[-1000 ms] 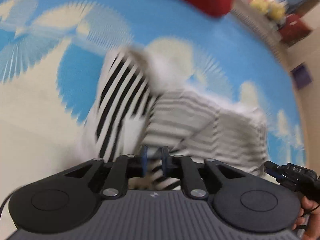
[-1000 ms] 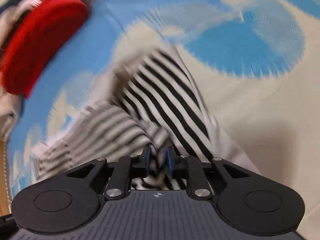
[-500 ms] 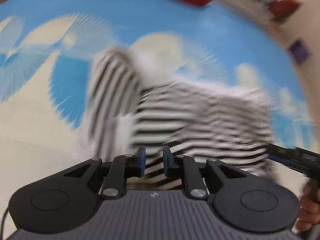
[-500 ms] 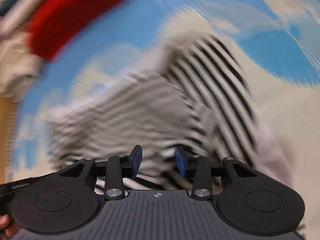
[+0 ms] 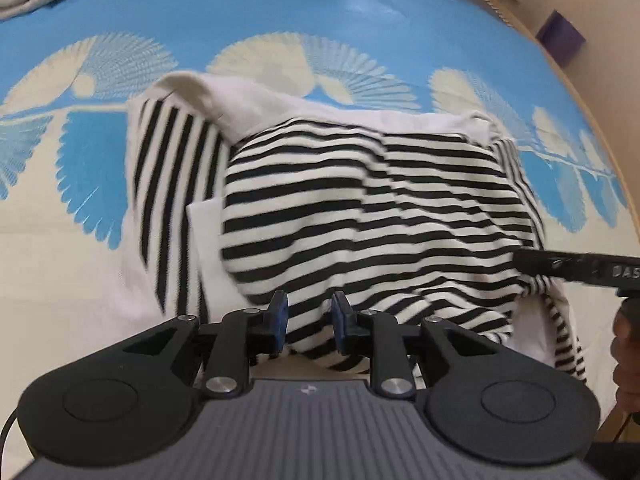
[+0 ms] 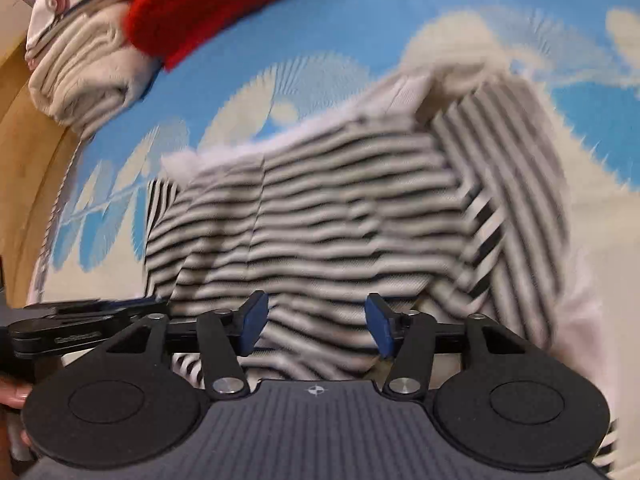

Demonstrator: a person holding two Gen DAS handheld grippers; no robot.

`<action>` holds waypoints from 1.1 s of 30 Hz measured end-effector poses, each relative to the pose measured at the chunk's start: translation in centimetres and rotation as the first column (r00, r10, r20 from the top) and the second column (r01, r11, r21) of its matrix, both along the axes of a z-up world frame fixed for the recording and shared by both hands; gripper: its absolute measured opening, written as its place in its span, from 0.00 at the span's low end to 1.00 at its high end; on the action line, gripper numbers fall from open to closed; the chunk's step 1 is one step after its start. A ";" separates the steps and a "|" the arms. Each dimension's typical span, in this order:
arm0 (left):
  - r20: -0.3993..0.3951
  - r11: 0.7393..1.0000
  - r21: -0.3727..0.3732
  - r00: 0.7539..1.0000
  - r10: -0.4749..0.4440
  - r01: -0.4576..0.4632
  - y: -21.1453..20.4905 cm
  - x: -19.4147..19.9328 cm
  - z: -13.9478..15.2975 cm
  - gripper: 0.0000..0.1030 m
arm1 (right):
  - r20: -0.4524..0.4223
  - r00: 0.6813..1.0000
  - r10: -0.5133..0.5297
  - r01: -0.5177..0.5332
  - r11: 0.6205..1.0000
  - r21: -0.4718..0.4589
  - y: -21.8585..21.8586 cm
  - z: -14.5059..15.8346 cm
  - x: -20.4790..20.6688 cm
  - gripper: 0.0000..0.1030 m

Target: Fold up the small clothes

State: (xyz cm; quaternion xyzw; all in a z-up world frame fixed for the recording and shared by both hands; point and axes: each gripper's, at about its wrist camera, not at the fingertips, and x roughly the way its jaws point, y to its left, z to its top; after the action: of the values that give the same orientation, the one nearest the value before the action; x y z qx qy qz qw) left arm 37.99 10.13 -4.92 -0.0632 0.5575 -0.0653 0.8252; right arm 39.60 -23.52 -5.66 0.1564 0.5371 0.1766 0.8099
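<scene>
Both grippers let go of the folded striped garment

The left gripper (image 5: 307, 322) stands slightly parted and the right gripper (image 6: 316, 326) wide apart, neither holding cloth; beyond them the striped garment (image 5: 360, 208) lies doubled over on the blue patterned sheet (image 5: 280, 8). Next likely calls for regripping an edge beside the garment's white-trimmed flap.

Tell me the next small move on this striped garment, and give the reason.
Probably draw both claws back toward you, clear of the striped garment. The left claw and right claw are both open with nothing gripped, and a striped panel already lies folded across the garment, so the hem seems released.
</scene>
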 end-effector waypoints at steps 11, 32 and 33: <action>0.271 0.995 -0.008 0.957 0.102 -0.104 2.7 -6.9 9.7 0.34 | 0.094 0.963 -0.254 0.251 0.967 0.045 -6.7 5.5 -4.1 0.53; 0.232 0.962 -0.178 0.941 0.246 -0.208 4.1 -32.2 6.0 0.24 | 0.186 0.883 -0.432 0.431 0.901 0.048 -16.0 3.2 -29.2 0.47; 0.221 0.964 -0.164 0.945 0.242 -0.209 3.9 -31.9 5.7 0.25 | 0.172 0.889 -0.424 0.429 0.903 0.007 -16.0 2.6 -29.3 0.47</action>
State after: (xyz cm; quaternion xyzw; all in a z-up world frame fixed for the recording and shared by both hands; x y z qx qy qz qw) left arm 6.12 14.07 0.75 -0.1753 0.4372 -0.0158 0.8820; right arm 10.30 -39.52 -3.01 0.2423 0.4216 -0.0011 0.8738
